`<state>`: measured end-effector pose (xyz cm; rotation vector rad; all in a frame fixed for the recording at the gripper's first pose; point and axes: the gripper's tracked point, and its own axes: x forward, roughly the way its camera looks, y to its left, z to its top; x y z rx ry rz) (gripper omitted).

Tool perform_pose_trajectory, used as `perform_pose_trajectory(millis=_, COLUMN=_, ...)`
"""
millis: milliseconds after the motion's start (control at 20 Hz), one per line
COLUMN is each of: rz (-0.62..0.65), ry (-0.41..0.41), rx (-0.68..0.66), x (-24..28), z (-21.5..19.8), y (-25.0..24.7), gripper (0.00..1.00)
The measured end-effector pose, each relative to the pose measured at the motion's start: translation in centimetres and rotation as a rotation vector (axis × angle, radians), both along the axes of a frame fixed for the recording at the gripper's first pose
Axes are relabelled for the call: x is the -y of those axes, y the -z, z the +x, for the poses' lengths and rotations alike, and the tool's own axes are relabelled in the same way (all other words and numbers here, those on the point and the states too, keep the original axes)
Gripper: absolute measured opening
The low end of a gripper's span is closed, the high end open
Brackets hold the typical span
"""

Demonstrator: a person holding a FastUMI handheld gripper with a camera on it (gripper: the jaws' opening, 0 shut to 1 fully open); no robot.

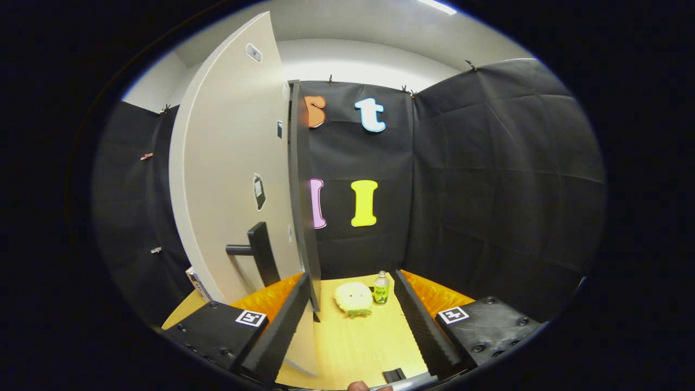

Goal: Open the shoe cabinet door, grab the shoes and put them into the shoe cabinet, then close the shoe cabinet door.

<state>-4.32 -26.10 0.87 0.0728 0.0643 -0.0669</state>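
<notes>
Cabinet door (pixel 239 179) stands tall and pale at my ten o'clock, swung so its dark edge (pixel 302 195) faces me, with a dark handle (pixel 258 252) low on its face and its bottom corner just ahead of my left finger (pixel 282 320). My gripper (pixel 353 326) is released, jaws spread wide and holding nothing, the yellow tabletop (pixel 353 342) showing between them. At twelve o'clock, beyond my fingertips, a pale round fluffy item (pixel 353 297) that may be a shoe lies on the table, a small green-labelled bottle (pixel 381 289) upright just at its right side.
</notes>
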Motion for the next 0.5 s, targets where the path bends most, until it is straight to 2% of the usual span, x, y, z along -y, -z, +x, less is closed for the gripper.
perform_pose_trajectory(millis=200, rz=0.032, ry=0.004, rx=-0.008, x=-1.7, z=-0.6, y=0.1, gripper=0.98)
perform_pose_trajectory(millis=500, rz=0.046, ry=-0.015, rx=-0.002, x=-8.2, z=-1.2, y=0.1, gripper=0.98)
